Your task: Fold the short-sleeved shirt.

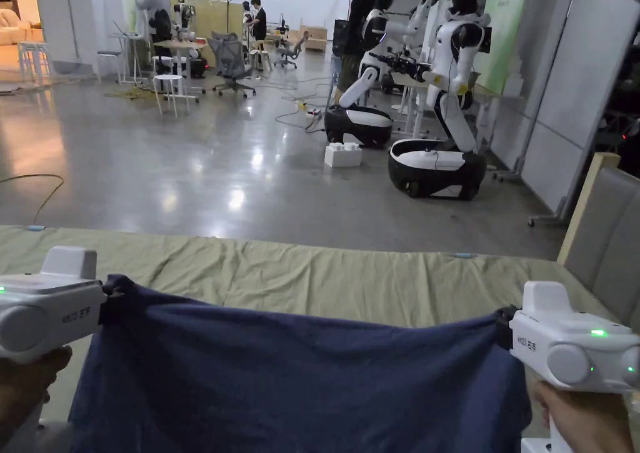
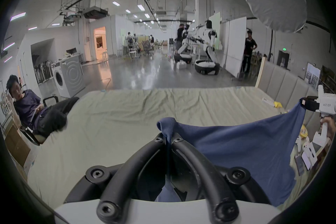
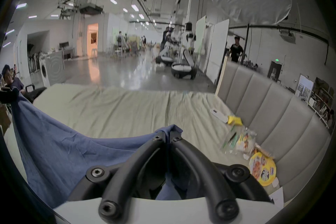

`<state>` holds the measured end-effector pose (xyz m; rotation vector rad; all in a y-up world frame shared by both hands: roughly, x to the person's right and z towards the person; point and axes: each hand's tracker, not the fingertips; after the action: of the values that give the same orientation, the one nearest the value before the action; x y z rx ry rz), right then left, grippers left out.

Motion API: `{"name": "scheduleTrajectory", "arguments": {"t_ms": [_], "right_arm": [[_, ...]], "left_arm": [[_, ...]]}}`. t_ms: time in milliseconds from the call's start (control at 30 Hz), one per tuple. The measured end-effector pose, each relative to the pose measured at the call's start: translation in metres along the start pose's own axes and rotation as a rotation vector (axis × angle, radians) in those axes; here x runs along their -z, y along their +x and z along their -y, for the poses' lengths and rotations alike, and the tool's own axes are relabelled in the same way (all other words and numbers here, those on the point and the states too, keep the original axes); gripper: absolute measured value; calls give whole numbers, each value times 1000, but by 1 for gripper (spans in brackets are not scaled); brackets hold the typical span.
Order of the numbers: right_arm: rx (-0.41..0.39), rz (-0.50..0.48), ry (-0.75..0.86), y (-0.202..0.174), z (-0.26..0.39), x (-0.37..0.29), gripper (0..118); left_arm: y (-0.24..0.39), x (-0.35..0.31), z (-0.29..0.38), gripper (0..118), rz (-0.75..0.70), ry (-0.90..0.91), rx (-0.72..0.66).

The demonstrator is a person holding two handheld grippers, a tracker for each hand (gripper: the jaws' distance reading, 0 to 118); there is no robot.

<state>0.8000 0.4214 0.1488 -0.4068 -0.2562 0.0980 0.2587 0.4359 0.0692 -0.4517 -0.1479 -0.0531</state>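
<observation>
**Both hand-held grippers clamp the blue shirt above the bed**

The left hand-held gripper has its jaws closed together on a bunched corner of the navy short-sleeved shirt, with cloth pinched between the tips and poking out past them. The right hand-held gripper is likewise clamped on the opposite corner, a small fold of fabric standing above its tips. Between the two, the shirt's top edge sags in a shallow curve and the rest hangs down, held up over the bed, which is covered in a wrinkled pale green sheet. A grey padded headboard stands along the bed's right side, with snack packets and a yellow round tub lying just beside it.
</observation>
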Motion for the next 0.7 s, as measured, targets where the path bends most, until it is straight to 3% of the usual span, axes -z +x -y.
{"name": "scheduleTrajectory", "arguments": {"t_ms": [133, 233, 700], "right_arm": [[-22, 31, 129, 6, -49, -21, 3], [51, 24, 170, 15, -85, -33, 3], [-55, 107, 390, -12, -240, -69, 3]], "left_arm": [[-9, -34, -39, 4, -7, 78, -47], [-18, -51, -70, 4, -18, 129, -66], [-37, -58, -220, 4, -88, 293, -31]]}}
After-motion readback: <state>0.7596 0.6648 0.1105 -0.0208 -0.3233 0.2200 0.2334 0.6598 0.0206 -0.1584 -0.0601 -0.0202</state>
